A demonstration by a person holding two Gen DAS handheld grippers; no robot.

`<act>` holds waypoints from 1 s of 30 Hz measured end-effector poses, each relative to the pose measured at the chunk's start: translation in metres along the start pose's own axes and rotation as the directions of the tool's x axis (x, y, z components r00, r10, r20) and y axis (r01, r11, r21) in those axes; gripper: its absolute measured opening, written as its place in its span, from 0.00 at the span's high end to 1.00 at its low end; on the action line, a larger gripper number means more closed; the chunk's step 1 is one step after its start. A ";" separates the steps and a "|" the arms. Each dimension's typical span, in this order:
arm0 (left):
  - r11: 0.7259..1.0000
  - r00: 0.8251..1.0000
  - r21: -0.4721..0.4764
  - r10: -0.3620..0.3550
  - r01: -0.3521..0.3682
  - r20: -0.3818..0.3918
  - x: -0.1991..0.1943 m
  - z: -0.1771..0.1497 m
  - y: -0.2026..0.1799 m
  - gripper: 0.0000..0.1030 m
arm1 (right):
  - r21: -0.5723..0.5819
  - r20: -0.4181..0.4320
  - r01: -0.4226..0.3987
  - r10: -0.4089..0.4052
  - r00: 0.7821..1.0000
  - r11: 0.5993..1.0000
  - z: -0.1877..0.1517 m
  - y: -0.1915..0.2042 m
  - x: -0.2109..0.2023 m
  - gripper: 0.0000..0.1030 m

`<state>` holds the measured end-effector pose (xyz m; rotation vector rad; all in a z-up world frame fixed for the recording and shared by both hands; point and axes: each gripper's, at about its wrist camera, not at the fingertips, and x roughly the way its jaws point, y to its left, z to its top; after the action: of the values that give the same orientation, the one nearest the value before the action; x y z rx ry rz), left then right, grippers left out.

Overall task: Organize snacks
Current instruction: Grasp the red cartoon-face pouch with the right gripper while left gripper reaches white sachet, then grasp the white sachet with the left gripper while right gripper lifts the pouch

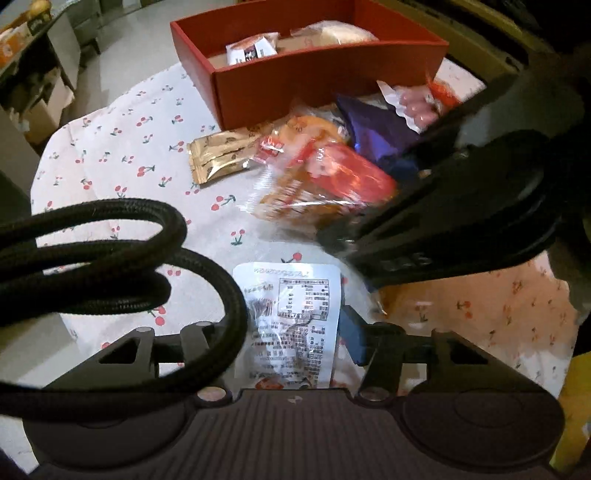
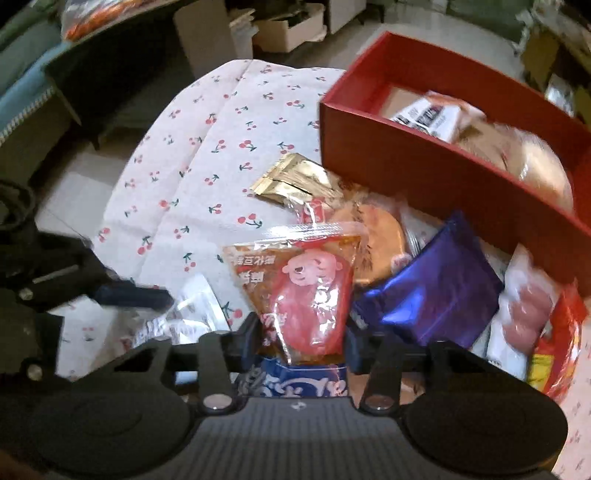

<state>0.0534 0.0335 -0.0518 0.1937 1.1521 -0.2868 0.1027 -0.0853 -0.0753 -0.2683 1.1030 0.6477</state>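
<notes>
A red box (image 1: 310, 85) stands at the far side of the cherry-print cloth and holds a white-labelled snack (image 1: 253, 48) and a pale bun pack (image 1: 340, 33); the box also shows in the right wrist view (image 2: 424, 173). My left gripper (image 1: 295, 332) is shut on a clear packet with a white printed label (image 1: 291, 314). My right gripper (image 2: 306, 332) is shut on an orange-red packet with a cartoon face (image 2: 306, 288), lifted over the pile. It shows in the left wrist view (image 1: 332, 181) too.
Loose snacks lie in front of the box: a gold packet (image 2: 291, 181), a purple foil packet (image 2: 432, 291), a round orange cake pack (image 2: 380, 236), a pink sausage pack (image 2: 528, 310). A black cable (image 1: 110, 258) loops at left. Cardboard boxes stand on the floor beyond.
</notes>
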 end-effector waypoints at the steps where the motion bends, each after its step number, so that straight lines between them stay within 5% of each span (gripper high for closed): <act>1: 1.000 1.000 -0.003 0.001 -0.001 0.005 -0.001 0.001 -0.001 0.42 | 0.013 0.001 0.004 -0.004 1.000 1.000 -0.003 -0.003 -0.003 0.45; 20: 0.999 0.996 -0.032 -0.006 0.009 0.093 -0.017 0.006 -0.021 0.50 | 0.145 0.095 0.026 -0.040 0.995 0.989 -0.045 -0.028 -0.069 0.52; 23: 1.000 0.998 -0.021 0.017 -0.016 0.065 -0.007 0.007 -0.023 0.45 | 0.151 0.080 0.018 -0.030 0.996 0.988 -0.048 -0.030 -0.066 0.52; 27: 0.996 0.996 -0.024 0.083 -0.083 0.032 0.003 0.004 -0.017 0.15 | 0.149 0.074 0.005 -0.016 0.997 0.989 -0.051 -0.030 -0.064 0.52; 30: 0.997 0.999 -0.067 0.050 -0.050 0.001 0.012 0.002 -0.012 0.26 | 0.139 0.071 0.004 -0.014 0.997 0.990 -0.051 -0.029 -0.063 0.52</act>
<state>0.0557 0.0198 -0.0618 0.1630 1.1510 -0.2042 0.0641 -0.1555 -0.0453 -0.1292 1.0719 0.5656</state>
